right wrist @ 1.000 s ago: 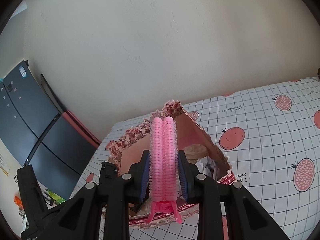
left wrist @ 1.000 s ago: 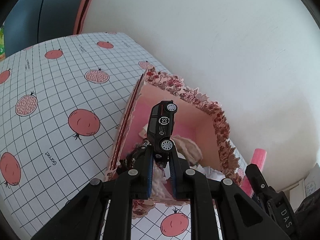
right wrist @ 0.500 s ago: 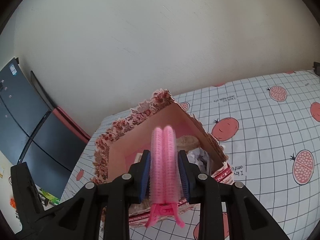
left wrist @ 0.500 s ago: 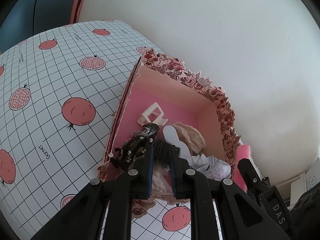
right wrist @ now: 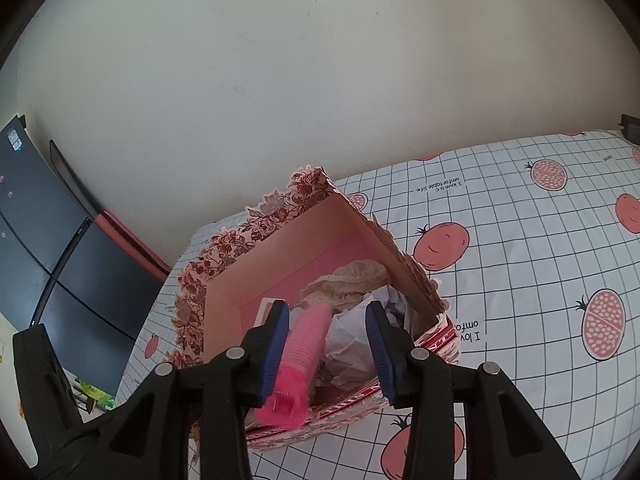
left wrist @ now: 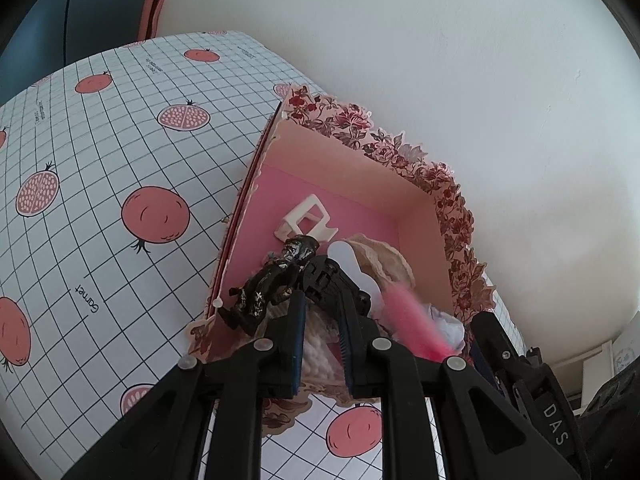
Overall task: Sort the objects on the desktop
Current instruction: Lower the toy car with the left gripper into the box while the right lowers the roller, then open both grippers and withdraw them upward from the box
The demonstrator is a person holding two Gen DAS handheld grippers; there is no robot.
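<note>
A pink floral box stands on the pomegranate tablecloth by the wall. My left gripper is open over its near edge; the black toy car lies in the box just past the fingertips, beside a black figure. My right gripper is open above the box. The pink hair-roller clip is loose between its fingers, blurred, dropping into the box. It also shows as a pink blur in the left wrist view.
The box also holds a white plastic frame, beige lace cloth, crumpled white paper and a white knobbly item. The white wall rises behind it. Tablecloth spreads left; a dark fridge stands far left.
The left gripper let go of the toy car, which now lies in the box, and opened. The right gripper opened wide and released the pink clip, which is falling.
</note>
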